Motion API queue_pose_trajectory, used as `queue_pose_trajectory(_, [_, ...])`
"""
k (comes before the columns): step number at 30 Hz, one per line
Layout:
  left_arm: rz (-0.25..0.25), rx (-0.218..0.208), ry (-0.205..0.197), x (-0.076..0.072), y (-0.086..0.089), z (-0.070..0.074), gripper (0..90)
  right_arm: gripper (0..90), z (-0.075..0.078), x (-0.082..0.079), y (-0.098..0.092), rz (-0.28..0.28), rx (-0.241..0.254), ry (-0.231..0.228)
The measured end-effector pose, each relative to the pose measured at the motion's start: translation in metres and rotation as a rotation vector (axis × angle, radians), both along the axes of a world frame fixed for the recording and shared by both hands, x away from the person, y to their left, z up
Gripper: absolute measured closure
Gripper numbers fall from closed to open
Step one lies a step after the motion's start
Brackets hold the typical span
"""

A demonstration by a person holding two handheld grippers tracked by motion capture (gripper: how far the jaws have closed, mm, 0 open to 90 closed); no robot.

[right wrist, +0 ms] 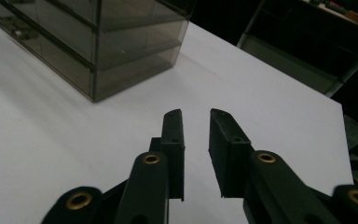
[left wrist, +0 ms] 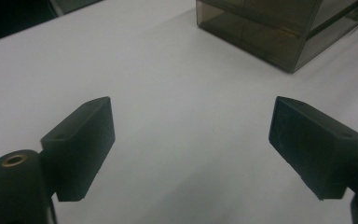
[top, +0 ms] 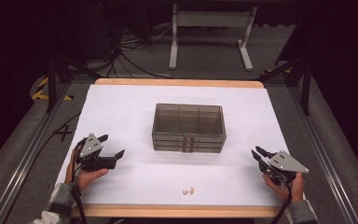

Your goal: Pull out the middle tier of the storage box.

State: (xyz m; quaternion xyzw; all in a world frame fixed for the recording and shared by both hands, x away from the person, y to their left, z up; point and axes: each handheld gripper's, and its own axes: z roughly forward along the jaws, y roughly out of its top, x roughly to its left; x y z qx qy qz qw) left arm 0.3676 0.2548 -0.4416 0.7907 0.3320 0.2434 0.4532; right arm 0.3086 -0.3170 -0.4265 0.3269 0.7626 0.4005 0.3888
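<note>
With both grippers empty, left gripper point(top: 112, 145) fingers wide and right gripper point(top: 256, 153) fingers nearly closed, approach the two small beads point(top: 189, 191) near the table's point(top: 121, 107) front edge squarely.

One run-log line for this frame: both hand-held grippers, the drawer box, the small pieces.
left hand-held gripper: open, empty | right hand-held gripper: nearly closed, empty | drawer box: mid-table, drawers shut | two small pieces: near front edge, untouched

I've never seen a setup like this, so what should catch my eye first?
A smoky transparent plastic drawer box stands mid-table on the white sheet. Two small pale round objects lie near the front edge. The left gripper gapes wide; the right gripper has nearly closed fingers, nothing between.
</note>
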Motion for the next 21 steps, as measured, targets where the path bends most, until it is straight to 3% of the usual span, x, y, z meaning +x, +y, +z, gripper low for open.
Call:
queue_pose_trajectory(6, [-0.05, -0.026, -0.032, 0.007, -0.013, 0.015, 18.9, 68.1, 0.011, -0.007, 0.026, 0.063, -0.024, -0.055])
queue_pose_trajectory(11, [-0.121, -0.006, -0.055, 0.017, -0.033, 0.028, 37.8, 67.4, 0.018, -0.011, 0.058, 0.116, -0.092, -0.104])
queue_pose_trajectory(15, [-0.159, -0.023, -0.081, 0.024, -0.048, 0.037, 53.8, 66.2, 0.016, -0.008, 0.088, 0.156, -0.155, -0.125])
queue_pose_trajectory(21, [-0.203, -0.054, -0.125, 0.027, -0.061, 0.049, 63.2, 67.5, 0.012, 0.0, 0.123, 0.217, -0.186, -0.125])
